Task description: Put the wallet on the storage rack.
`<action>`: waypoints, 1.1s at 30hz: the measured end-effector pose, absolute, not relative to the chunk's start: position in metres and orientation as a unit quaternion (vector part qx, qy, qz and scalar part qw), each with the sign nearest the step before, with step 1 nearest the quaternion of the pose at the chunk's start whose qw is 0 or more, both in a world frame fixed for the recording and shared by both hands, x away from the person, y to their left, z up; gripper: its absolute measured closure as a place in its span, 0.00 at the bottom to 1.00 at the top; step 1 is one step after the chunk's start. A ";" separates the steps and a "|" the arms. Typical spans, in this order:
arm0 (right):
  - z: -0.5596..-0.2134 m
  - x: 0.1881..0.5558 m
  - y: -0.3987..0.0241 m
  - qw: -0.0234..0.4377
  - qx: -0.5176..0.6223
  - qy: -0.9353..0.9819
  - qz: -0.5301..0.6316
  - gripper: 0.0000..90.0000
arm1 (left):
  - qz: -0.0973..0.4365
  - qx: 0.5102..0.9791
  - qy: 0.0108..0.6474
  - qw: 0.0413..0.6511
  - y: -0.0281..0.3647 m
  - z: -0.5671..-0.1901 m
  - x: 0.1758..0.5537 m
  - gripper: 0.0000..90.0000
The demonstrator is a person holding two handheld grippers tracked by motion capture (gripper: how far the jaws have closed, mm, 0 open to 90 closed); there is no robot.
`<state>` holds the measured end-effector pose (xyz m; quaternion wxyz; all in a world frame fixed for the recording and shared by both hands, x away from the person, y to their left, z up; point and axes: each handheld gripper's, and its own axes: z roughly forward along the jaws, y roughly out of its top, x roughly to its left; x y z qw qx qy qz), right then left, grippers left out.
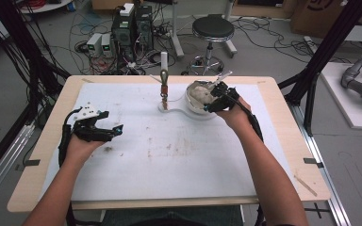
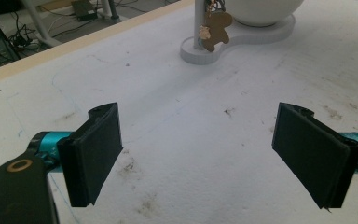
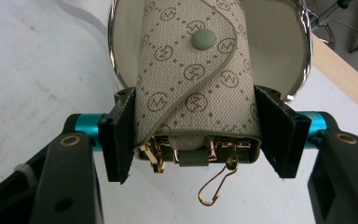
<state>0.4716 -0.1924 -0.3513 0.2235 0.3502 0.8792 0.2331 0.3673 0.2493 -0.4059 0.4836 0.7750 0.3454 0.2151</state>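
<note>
A beige monogram key case [image 3: 196,79] with a green snap and gold clip hooks [image 3: 214,186] at its open end is pinched between the pads of my right gripper [image 3: 198,135]. It is held over the white bowl [image 3: 272,42]. In the high view the right gripper [image 1: 215,97] sits at the bowl [image 1: 191,106] with the key case [image 1: 199,93] inside its rim. My left gripper [image 1: 113,121] rests at the left of the table, open, with nothing between its pads [image 2: 93,154].
The bowl stands on a white base [image 2: 256,37] with an upright post [image 1: 164,66]. A brown gingerbread-figure charm [image 2: 216,29] hangs from that post. The white mat [image 1: 169,155] has faint stains. A stool [image 1: 212,30] and computers stand beyond the table.
</note>
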 end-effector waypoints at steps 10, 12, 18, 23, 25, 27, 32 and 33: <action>-0.355 0.489 -0.178 0.237 0.356 0.881 0.203 0.40 | 0.214 0.776 0.344 0.483 0.250 -0.406 0.367 0.18; -0.357 0.491 -0.178 0.237 0.356 0.881 0.203 0.40 | 0.214 0.777 0.344 0.482 0.249 -0.406 0.367 0.17; -0.360 0.491 -0.175 0.242 0.364 0.877 0.201 0.38 | 0.214 0.779 0.342 0.480 0.249 -0.406 0.367 0.18; -0.356 0.487 -0.176 0.252 0.365 0.870 0.214 0.27 | 0.212 0.779 0.341 0.482 0.249 -0.406 0.367 0.18; -0.353 0.485 -0.179 0.251 0.368 0.867 0.222 0.24 | 0.211 0.778 0.343 0.483 0.249 -0.407 0.367 0.18; -0.349 0.481 -0.182 0.252 0.367 0.866 0.227 0.24 | 0.211 0.777 0.343 0.483 0.250 -0.406 0.367 0.18; -0.338 0.470 -0.192 0.242 0.368 0.864 0.244 0.23 | 0.212 0.776 0.343 0.485 0.250 -0.406 0.367 0.17; -0.336 0.468 -0.193 0.242 0.369 0.863 0.248 0.23 | 0.212 0.775 0.343 0.486 0.251 -0.406 0.367 0.18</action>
